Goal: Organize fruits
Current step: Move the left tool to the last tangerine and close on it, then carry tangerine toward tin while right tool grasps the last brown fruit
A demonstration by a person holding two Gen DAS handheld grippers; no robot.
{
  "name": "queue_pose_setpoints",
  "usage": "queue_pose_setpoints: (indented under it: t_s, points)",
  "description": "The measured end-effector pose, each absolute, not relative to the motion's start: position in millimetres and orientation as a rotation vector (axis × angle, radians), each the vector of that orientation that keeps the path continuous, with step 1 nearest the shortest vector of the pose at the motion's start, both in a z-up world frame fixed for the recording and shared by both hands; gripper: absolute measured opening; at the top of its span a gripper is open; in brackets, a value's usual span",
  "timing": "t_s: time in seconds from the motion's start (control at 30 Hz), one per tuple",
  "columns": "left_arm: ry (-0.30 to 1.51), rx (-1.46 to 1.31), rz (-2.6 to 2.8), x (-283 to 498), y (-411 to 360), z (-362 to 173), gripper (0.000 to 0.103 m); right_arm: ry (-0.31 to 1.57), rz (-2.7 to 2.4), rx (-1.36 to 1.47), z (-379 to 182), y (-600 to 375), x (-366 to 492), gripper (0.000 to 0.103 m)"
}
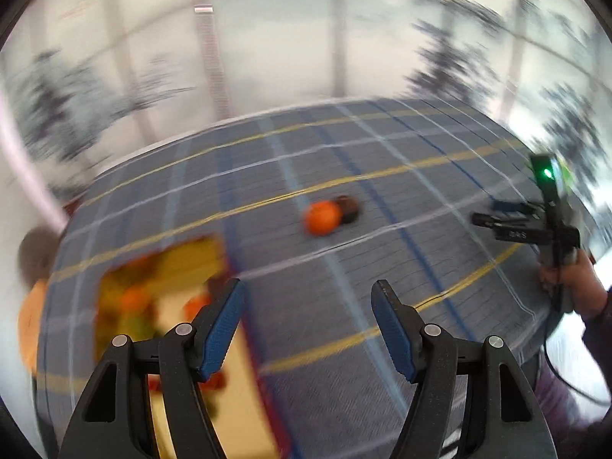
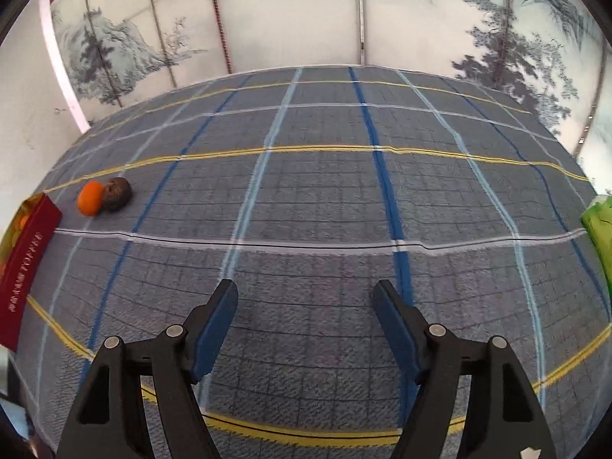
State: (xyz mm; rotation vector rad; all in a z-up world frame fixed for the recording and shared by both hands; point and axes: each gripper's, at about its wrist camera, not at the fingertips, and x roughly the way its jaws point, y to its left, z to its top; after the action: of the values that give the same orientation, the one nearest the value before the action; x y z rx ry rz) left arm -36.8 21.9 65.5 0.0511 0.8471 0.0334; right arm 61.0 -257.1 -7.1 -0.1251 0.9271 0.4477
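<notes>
Both your tongs are spread wide with nothing between them: left tongs (image 1: pixel 308 329) above the box (image 1: pixel 168 267) edge, right tongs (image 2: pixel 306 329) over bare cloth (image 2: pixel 325 199). The orange (image 2: pixel 91 198) and a brown fruit (image 2: pixel 118 194) touch each other on the bench, near the box. Grab 1 carelessly and you may knock the other rolling across the cloth. Your left view is smeared by motion, so the box's contents are hard to read; the right view cuts the box off.
</notes>
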Motion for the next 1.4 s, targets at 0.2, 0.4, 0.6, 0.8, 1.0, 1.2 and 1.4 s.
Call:
queue_pose_setpoints:
  t_s: [0.2,0.4,0.6,0.8,1.0,1.2,1.4]
  points:
    - [0.970,0.158,-0.147,55,21,39,0.069,0.927,0.513,-0.084,-6,-258,59,0.074]
    - [1.072,0.185,-0.212,110,35,9,0.069,0.915,0.559,-0.041,-5,-262,55,0.076]
    - [1.138,0.243,-0.241,133,36,-12,0.067,0.893,0.605,-0.137,-5,-245,41,0.076]
    - [1.185,0.207,-0.277,140,35,-26,0.039,0.906,0.607,-0.113,-6,-248,44,0.076]
    - [1.142,0.118,-0.105,101,23,-5,0.039,0.906,0.607,-0.113,-6,-248,44,0.076]
    - [1.044,-0.024,0.063,28,7,15,0.039,0.911,0.590,-0.161,-5,-241,43,0.077]
    - [0.995,-0.117,0.140,-19,1,25,0.039,0.906,0.805,-0.153,16,-186,52,0.077]
